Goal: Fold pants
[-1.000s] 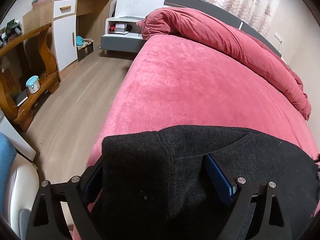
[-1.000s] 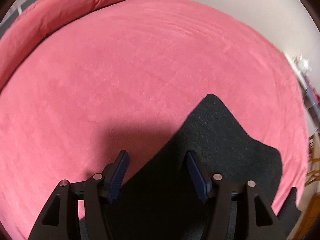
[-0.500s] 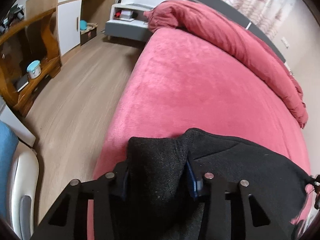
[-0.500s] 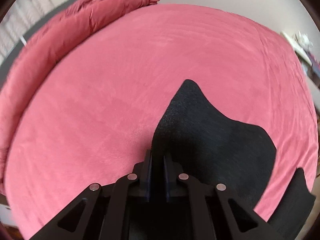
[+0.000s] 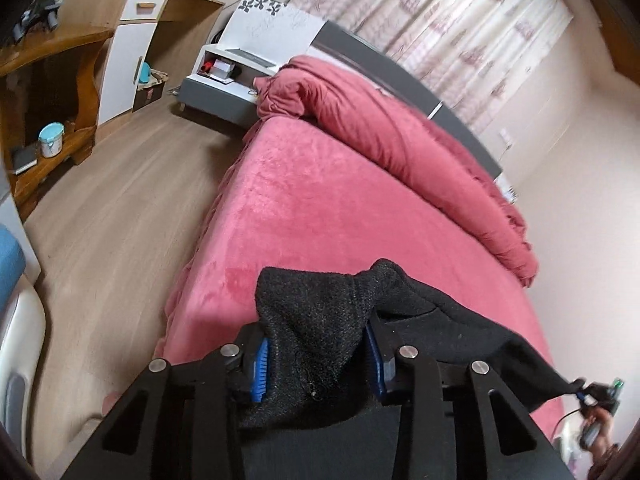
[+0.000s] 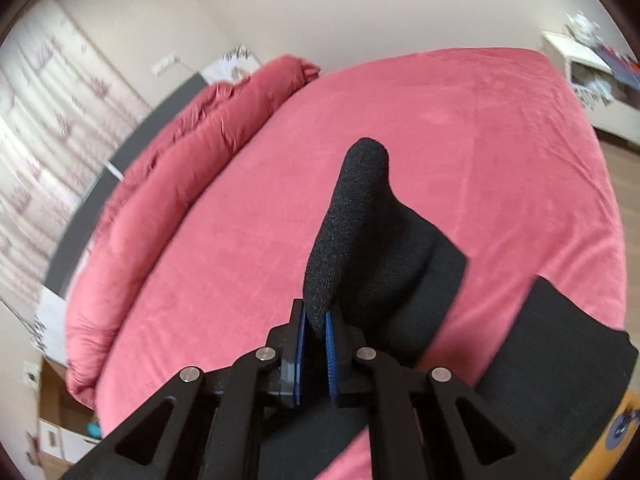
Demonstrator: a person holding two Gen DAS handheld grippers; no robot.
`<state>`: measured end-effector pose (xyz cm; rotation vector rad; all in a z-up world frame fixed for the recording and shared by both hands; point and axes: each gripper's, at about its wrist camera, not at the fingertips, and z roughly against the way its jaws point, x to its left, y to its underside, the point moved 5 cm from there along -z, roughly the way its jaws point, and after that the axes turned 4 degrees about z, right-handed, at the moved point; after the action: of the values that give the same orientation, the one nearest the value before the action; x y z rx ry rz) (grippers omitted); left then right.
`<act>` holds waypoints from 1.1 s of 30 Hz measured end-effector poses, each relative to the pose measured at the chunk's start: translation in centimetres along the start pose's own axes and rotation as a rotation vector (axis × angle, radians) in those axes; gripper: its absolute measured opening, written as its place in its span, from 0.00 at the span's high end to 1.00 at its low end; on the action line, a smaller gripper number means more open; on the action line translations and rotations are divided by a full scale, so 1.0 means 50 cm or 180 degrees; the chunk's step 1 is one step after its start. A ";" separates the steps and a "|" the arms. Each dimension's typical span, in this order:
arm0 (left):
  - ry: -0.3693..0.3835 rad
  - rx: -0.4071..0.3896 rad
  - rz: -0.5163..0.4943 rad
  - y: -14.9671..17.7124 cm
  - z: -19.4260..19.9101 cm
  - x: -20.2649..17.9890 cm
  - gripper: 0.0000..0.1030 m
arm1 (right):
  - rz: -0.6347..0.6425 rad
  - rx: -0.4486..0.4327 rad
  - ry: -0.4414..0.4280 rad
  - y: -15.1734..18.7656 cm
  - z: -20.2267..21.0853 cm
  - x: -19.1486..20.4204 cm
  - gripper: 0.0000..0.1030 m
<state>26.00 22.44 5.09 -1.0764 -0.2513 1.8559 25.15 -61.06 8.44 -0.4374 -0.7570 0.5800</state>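
Both grippers are clamped on the black pants [image 5: 320,328] above the pink bed [image 5: 320,200], the left gripper [image 5: 316,360] having just closed on a thick bunch, the right gripper [image 6: 316,344] pinching a thin edge, the cloth's lower part cut off.

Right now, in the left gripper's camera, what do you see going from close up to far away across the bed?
Left gripper shut on the black pants → bare pink bed cover → rolled-up pink quilt → dark headboard → patterned curtains.
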 end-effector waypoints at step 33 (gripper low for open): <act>0.0204 0.0608 0.1202 0.191 0.119 0.150 0.12 | -0.1261 0.0291 -0.0701 0.254 0.100 -0.388 0.49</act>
<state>14.25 24.91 -1.08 -1.1017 0.1772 2.1220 5.94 -62.84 -5.33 -0.1315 -0.9938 0.2905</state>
